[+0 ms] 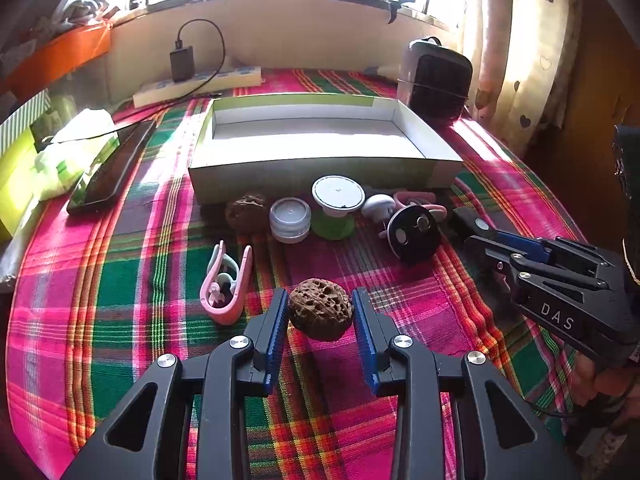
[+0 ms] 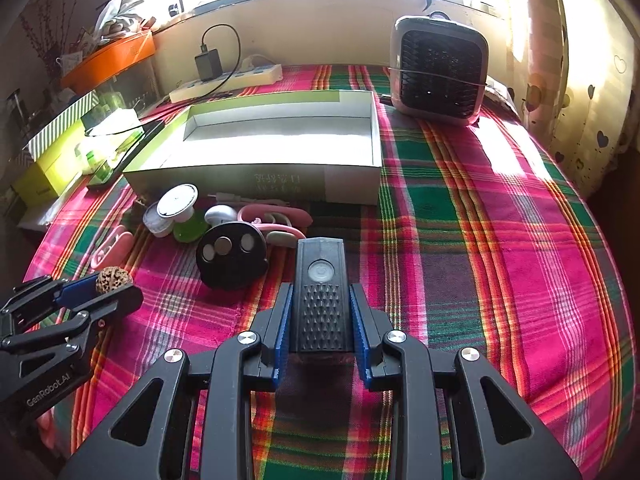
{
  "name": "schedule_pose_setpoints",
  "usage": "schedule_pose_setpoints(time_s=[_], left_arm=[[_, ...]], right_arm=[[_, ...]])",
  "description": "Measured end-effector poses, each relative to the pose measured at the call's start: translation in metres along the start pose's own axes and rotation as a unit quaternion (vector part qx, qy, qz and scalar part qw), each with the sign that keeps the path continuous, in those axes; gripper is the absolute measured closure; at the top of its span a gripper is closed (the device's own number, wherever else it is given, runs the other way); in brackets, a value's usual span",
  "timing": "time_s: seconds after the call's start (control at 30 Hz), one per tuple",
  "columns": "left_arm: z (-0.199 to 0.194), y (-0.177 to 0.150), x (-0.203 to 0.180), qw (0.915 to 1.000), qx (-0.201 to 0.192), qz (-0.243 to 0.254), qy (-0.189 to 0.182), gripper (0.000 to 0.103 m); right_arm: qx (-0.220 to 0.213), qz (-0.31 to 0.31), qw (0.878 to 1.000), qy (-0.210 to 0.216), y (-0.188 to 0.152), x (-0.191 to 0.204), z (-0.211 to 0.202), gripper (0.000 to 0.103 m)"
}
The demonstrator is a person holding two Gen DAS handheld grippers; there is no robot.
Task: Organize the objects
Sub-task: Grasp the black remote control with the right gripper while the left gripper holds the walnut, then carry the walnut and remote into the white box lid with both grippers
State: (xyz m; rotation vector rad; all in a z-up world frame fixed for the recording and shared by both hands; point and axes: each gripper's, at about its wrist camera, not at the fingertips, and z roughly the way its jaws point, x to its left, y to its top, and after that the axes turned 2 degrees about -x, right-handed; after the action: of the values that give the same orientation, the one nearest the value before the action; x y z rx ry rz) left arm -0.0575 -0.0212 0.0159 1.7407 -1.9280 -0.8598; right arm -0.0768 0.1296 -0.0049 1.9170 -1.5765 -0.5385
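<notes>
My left gripper (image 1: 320, 294) is shut on a brown pitted walnut (image 1: 320, 310), blue pads against both its sides, just above the plaid cloth. In the right wrist view my right gripper (image 2: 320, 288) is shut on a black oblong light (image 2: 320, 280) with a round button. An open white box (image 1: 312, 182) lies behind. In front of it sit a second walnut (image 1: 246, 212), a small clear jar (image 1: 290, 220), a white-lidded green piece (image 1: 338, 196), a black disc (image 1: 414, 234) and a pink clip (image 1: 226, 284). The right gripper (image 1: 470, 228) shows at the right edge of the left wrist view.
A phone (image 1: 112, 168) and a tissue pack (image 1: 76, 148) lie left of the box. A power strip (image 1: 196, 84) with a charger runs along the back wall. A small dark fan (image 2: 438, 76) stands at the back right. Bare cloth (image 2: 500, 240) stretches right of the box.
</notes>
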Motion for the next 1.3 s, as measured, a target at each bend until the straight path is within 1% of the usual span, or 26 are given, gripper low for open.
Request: schedule_pose_setpoints(time_s=[0.17, 0.33, 0.63, 0.77, 0.97, 1.03, 1.1, 1.17, 1.23, 1.3], left_arm=[[-0.007, 0.014, 0.0, 0.9999, -0.012, 0.008, -0.006, 0.073], [-0.009, 0.034, 0.004, 0.9996, -0.026, 0.011, 0.0, 0.073], [0.005, 0.069, 0.012, 0.9992, -0.038, 0.006, 0.0, 0.073], [0.015, 0.086, 0.017, 0.9992, -0.038, 0.009, 0.0, 0.073], [0.037, 0.11, 0.025, 0.9994, -0.028, 0.019, -0.001, 0.073], [0.045, 0.118, 0.03, 0.9995, -0.029, 0.012, 0.001, 0.073], [0.055, 0.125, 0.035, 0.9997, -0.022, 0.009, 0.004, 0.073], [0.065, 0.132, 0.04, 0.9999, -0.008, 0.005, -0.006, 0.073], [0.075, 0.138, 0.043, 1.0, 0.0, 0.0, 0.002, 0.073], [0.083, 0.142, 0.042, 0.9999, 0.001, 0.012, 0.01, 0.073]], right_arm=[[-0.005, -0.003, 1.0, 0.016, 0.01, 0.004, -0.005, 0.075], [-0.014, -0.012, 0.999, 0.026, 0.028, 0.01, -0.007, 0.075], [-0.022, -0.027, 0.999, 0.036, 0.064, 0.02, 0.0, 0.075], [-0.019, -0.028, 0.999, 0.038, 0.082, 0.021, 0.012, 0.075], [-0.005, -0.009, 0.999, 0.053, 0.109, 0.014, 0.039, 0.075], [0.0, -0.005, 0.999, 0.054, 0.116, 0.012, 0.048, 0.075], [0.007, -0.007, 0.999, 0.052, 0.122, 0.012, 0.057, 0.075], [0.014, -0.008, 0.999, 0.049, 0.127, 0.011, 0.067, 0.075], [0.019, -0.011, 0.999, 0.047, 0.131, 0.012, 0.076, 0.075], [0.026, -0.014, 0.999, 0.044, 0.134, 0.013, 0.086, 0.075]])
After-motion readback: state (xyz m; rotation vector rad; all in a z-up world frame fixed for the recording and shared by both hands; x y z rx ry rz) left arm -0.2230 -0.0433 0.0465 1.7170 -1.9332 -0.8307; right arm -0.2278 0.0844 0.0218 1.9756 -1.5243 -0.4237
